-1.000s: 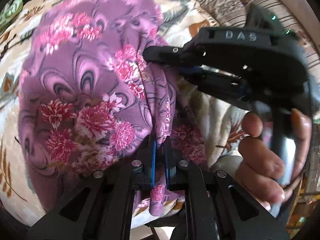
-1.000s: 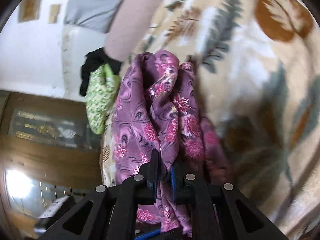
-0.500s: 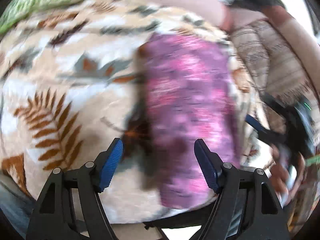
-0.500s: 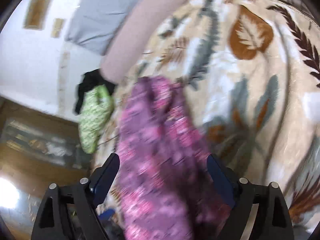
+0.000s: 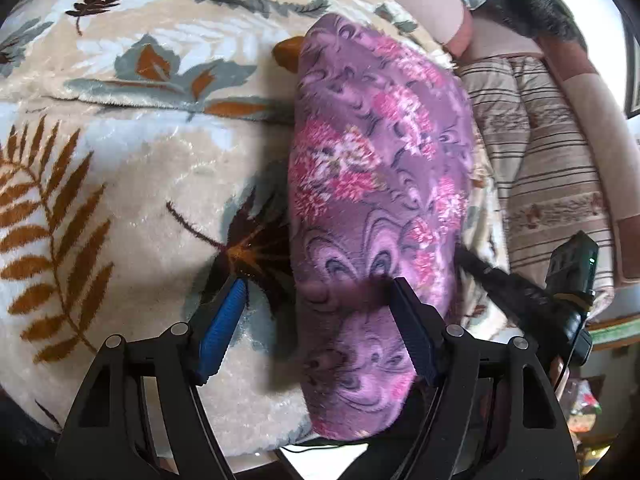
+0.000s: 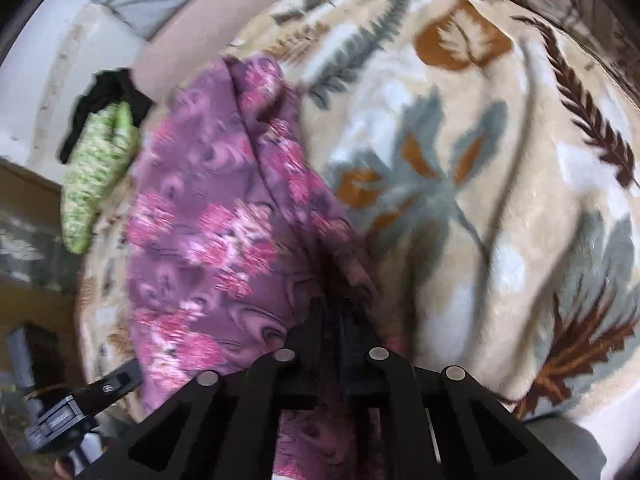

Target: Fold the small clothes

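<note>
A purple garment with pink flowers lies folded into a long strip on the leaf-patterned blanket. My left gripper is open and empty, its right finger against the garment's near end. In the right wrist view the same garment lies to the left. My right gripper has its jaws together on the garment's near edge. The right gripper's body shows at the far right of the left wrist view.
A green patterned cloth and a black cloth lie at the blanket's far left edge. A striped pillow lies to the right of the garment. The blanket's front edge drops off close to both grippers.
A second ago both grippers were shut on the garment. They let go and the garment dropped onto the blanket. The left gripper stays open; the right gripper has shut on the garment's edge again.
</note>
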`<state>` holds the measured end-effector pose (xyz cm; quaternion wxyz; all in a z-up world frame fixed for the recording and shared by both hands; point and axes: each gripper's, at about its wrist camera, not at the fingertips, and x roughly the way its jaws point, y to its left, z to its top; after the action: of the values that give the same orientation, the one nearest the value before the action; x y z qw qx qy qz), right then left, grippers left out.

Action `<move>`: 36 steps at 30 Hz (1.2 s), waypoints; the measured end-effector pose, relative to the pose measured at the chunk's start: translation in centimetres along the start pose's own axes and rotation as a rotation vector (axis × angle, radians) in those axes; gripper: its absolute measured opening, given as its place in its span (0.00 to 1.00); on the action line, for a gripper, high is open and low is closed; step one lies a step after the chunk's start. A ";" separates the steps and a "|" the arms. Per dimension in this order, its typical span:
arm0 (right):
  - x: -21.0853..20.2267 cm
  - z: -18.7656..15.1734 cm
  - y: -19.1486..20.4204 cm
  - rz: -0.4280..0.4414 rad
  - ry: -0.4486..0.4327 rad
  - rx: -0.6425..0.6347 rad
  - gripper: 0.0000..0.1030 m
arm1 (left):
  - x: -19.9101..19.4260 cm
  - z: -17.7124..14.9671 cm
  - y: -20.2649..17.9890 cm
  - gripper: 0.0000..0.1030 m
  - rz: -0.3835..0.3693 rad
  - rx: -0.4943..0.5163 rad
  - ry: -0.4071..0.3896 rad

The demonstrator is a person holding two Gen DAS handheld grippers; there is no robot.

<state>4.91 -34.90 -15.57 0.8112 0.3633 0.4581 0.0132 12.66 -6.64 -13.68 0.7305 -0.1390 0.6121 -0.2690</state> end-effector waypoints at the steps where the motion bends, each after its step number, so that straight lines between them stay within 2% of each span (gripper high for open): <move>1: -1.3 0.4 0.0 0.056 -0.043 -0.018 0.10 | -0.2 0.2 0.2 0.71 -0.017 -0.006 -0.004; 2: -2.0 0.7 -0.1 0.089 -0.068 -0.020 0.24 | -0.5 0.3 0.5 0.71 -0.033 -0.014 -0.011; 3: -2.6 1.3 -0.3 0.121 -0.091 -0.007 0.64 | -0.7 0.6 0.6 0.71 -0.044 -0.018 -0.016; 4: -2.6 1.8 0.0 0.148 -0.110 0.007 0.86 | -0.7 0.9 0.6 0.72 -0.048 -0.019 -0.019; 5: -2.4 2.4 -0.1 0.169 -0.118 0.019 1.00 | -0.5 1.3 0.4 0.73 -0.038 -0.021 -0.025; 7: -0.4 4.2 1.7 0.193 -0.061 0.002 0.99 | 0.0 2.5 0.0 0.73 -0.004 -0.031 -0.032; 10: 3.5 6.3 2.7 0.107 0.021 -0.033 0.98 | 1.7 4.5 0.1 0.73 -0.009 -0.062 -0.008; 13: 6.7 6.2 1.1 0.093 0.128 0.029 0.93 | 3.3 5.6 0.4 0.76 -0.062 -0.088 0.036; 17: 7.5 6.0 -0.3 0.148 0.158 0.045 0.89 | 4.7 6.3 1.9 0.78 -0.139 -0.140 0.070; 19: 7.7 6.6 -0.7 0.204 0.167 0.069 0.70 | 4.9 6.7 2.6 0.77 -0.155 -0.189 0.060; 20: 8.2 6.5 -1.0 0.216 0.187 0.087 0.55 | 5.0 6.8 2.6 0.74 -0.142 -0.200 0.066; 22: 8.7 6.0 -1.2 0.202 0.211 0.079 0.41 | 5.0 6.9 2.0 0.47 -0.108 -0.196 0.069; 23: 8.6 6.0 -0.8 0.185 0.205 0.055 0.35 | 5.0 6.9 1.5 0.38 -0.095 -0.182 0.082; 24: 8.2 5.8 -0.5 0.177 0.196 0.042 0.28 | 4.5 6.8 1.0 0.27 -0.088 -0.162 0.073; 26: 6.7 5.4 0.5 0.205 0.164 0.048 0.24 | 2.5 6.5 0.2 0.22 -0.110 -0.123 0.053; 31: 4.1 4.4 5.7 0.280 0.120 -0.009 0.23 | -5.4 6.2 0.1 0.21 -0.106 -0.067 -0.040; 34: 3.7 4.4 9.6 0.363 0.112 -0.033 0.23 | -10.0 7.2 1.8 0.21 -0.103 -0.045 -0.107; 36: 4.6 5.0 12.4 0.396 0.115 -0.048 0.23 | -11.6 8.4 3.6 0.21 -0.092 -0.049 -0.140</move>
<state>15.18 -27.03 -9.94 0.7738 0.4254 0.4226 0.2041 20.36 1.79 -4.30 0.7548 -0.2030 0.5590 -0.2768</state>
